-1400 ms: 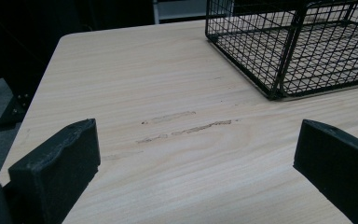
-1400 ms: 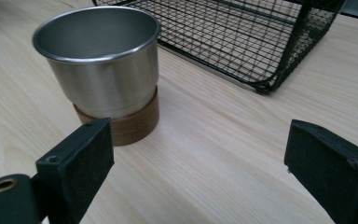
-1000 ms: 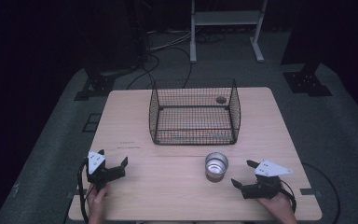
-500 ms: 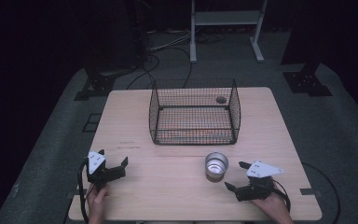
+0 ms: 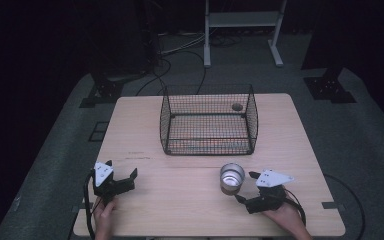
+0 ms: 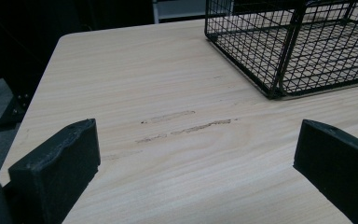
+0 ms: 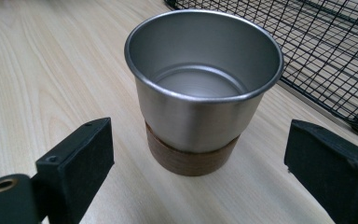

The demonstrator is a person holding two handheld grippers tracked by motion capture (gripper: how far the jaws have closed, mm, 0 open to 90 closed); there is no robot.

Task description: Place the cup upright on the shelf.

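A shiny metal cup (image 5: 231, 178) on a round wooden base stands upright on the wooden table (image 5: 180, 210), just in front of a black wire basket (image 5: 209, 120). My right gripper (image 5: 245, 186) is open at the cup's right side, its jaws pointing left at it. In the right gripper view the empty cup (image 7: 203, 102) stands just ahead of my right gripper (image 7: 200, 158), level with the gap between the two jaws and touching neither. My left gripper (image 5: 121, 168) is open near the table's front left. In the left gripper view my left gripper (image 6: 196, 158) has only bare wood between its jaws.
A small dark round object (image 5: 237, 106) shows at the basket's far right corner. The basket (image 6: 298, 46) stands ahead and to the right of the left gripper. Scuff marks (image 6: 186, 126) streak the table. Cables and a stand's legs (image 5: 242, 35) lie on the floor beyond.
My right gripper has moved left, closer to the cup, with its jaws still open. The left gripper, the cup and the basket have stayed put.
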